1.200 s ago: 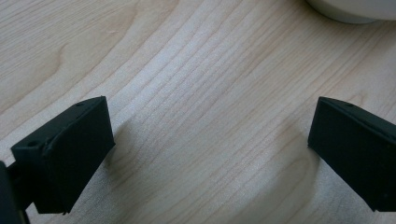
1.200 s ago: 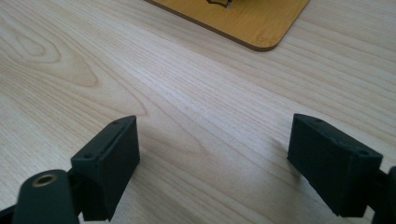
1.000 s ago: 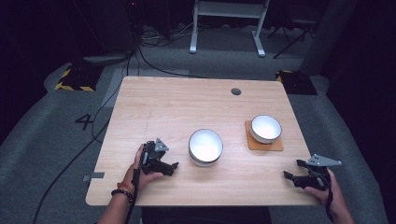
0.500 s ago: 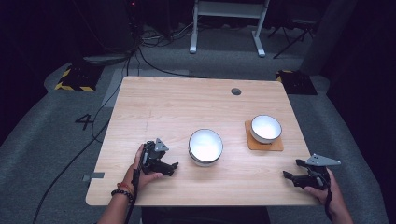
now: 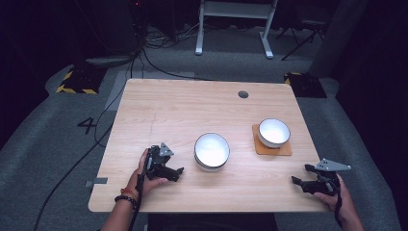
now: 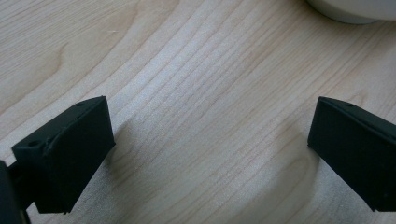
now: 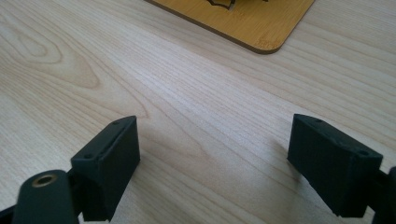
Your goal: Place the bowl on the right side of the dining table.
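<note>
Light wood table (image 5: 183, 110), round grommet hole (image 5: 243, 94) near far edge. On it: white bowl (image 5: 211, 151) mid-front; square wooden coaster (image 5: 272, 146) to its right, carrying a smaller white bowl (image 5: 274, 132).

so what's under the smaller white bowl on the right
A square wooden coaster lies under the smaller bowl, its edges sticking out in front and at the sides. The right gripper view shows dark markings on the coaster, but the bowl covers most of them, so what they show is unclear.
</note>
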Demonstrator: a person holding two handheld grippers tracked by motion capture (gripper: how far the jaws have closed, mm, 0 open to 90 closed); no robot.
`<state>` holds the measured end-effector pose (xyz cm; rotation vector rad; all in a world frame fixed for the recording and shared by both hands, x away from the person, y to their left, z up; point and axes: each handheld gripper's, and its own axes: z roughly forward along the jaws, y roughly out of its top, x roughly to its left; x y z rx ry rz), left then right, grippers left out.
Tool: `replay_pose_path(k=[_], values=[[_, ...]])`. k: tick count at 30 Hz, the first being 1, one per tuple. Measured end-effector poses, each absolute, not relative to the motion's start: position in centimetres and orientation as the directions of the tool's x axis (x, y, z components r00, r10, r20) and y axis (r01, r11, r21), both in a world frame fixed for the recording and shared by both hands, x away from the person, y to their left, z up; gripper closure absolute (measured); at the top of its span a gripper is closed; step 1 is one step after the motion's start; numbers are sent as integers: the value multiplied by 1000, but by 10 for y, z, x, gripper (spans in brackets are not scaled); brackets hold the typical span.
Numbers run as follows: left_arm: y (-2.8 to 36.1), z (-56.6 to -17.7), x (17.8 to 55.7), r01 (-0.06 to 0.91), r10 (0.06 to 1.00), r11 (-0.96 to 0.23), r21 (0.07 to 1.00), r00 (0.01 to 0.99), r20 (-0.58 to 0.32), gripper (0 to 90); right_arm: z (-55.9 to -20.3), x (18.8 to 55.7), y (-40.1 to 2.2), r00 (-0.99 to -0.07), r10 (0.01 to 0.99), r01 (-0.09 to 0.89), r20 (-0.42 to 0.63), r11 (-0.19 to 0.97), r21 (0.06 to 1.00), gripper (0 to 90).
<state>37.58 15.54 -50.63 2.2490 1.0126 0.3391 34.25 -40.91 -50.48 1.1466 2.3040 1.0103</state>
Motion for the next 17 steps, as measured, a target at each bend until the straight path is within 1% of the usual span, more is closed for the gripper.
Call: replay_pose_path(k=[17], values=[[156,-506,376,570,743,-501,651,669,-15,2,-505,342,-409,-602,799,533,-9,409,741,173]])
